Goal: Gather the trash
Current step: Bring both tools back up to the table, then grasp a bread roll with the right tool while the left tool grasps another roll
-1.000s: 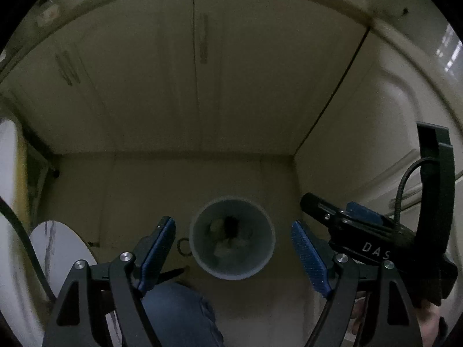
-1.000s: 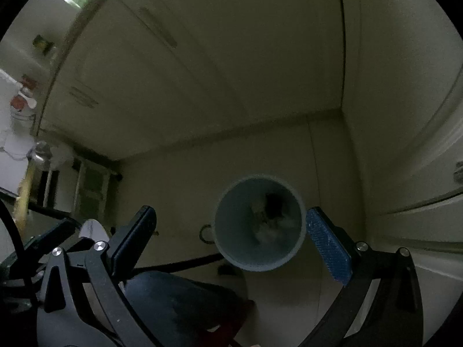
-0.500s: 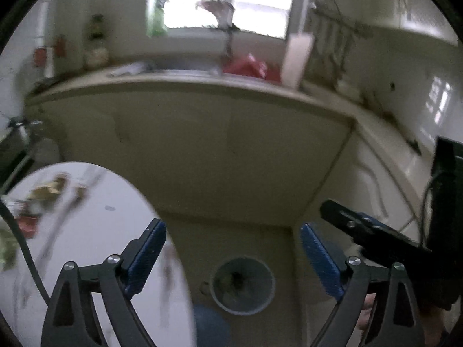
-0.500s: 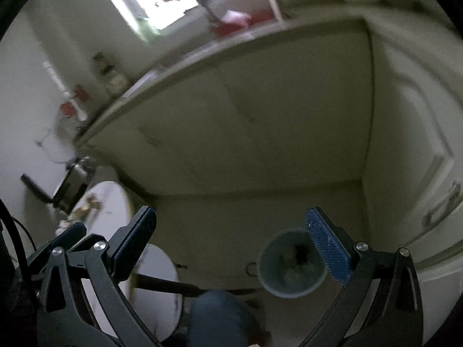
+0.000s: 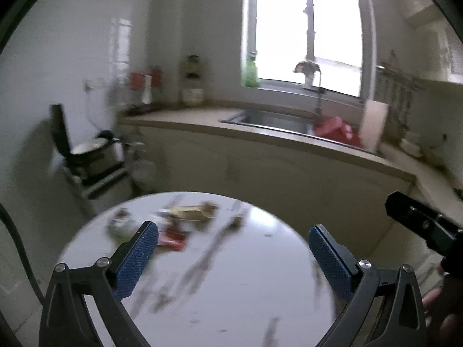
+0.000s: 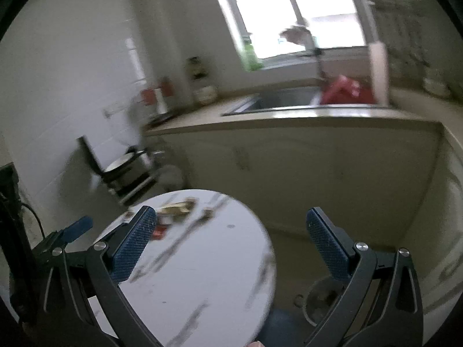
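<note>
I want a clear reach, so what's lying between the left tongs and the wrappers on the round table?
Nothing: in the left wrist view only bare marbled table lies between the opening, empty left tongs and the wrappers.

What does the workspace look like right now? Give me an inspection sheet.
Surface: round white marbled table, far part littered.
Job's things: blurred wrappers, red scrap, greenish piece on the table; trash bin on the floor to its right.
Clutter: nothing seen beyond the litter.
Grippers: left tool opening, nothing between its jaws; right tool open, empty.
Cables: dark cable at the left edge.
Surroundings: sink, window, red bag, cooker.
</note>
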A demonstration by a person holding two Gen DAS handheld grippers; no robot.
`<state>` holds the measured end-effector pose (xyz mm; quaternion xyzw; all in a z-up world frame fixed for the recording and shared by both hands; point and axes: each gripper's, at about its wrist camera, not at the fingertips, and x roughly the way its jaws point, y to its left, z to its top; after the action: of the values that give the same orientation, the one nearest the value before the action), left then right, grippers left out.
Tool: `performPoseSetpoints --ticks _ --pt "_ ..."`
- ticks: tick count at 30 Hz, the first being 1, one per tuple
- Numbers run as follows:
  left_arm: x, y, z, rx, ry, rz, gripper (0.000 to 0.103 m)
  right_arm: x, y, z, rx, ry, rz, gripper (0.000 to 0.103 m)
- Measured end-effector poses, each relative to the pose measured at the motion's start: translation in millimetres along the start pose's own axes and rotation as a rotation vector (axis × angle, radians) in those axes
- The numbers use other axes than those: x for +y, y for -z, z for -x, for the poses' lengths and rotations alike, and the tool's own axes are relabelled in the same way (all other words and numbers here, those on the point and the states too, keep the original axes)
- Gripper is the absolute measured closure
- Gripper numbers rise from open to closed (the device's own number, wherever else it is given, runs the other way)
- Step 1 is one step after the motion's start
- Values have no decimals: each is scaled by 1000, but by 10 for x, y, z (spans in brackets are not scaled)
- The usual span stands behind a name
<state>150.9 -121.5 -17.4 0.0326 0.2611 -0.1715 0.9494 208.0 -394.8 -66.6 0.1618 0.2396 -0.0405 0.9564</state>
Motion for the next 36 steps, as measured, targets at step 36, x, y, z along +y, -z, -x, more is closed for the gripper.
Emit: performPoseSetpoints --ticks 36 --pt "1504 204 -1073 301 -151 212 1 871 586 -2370 374 37 214 0"
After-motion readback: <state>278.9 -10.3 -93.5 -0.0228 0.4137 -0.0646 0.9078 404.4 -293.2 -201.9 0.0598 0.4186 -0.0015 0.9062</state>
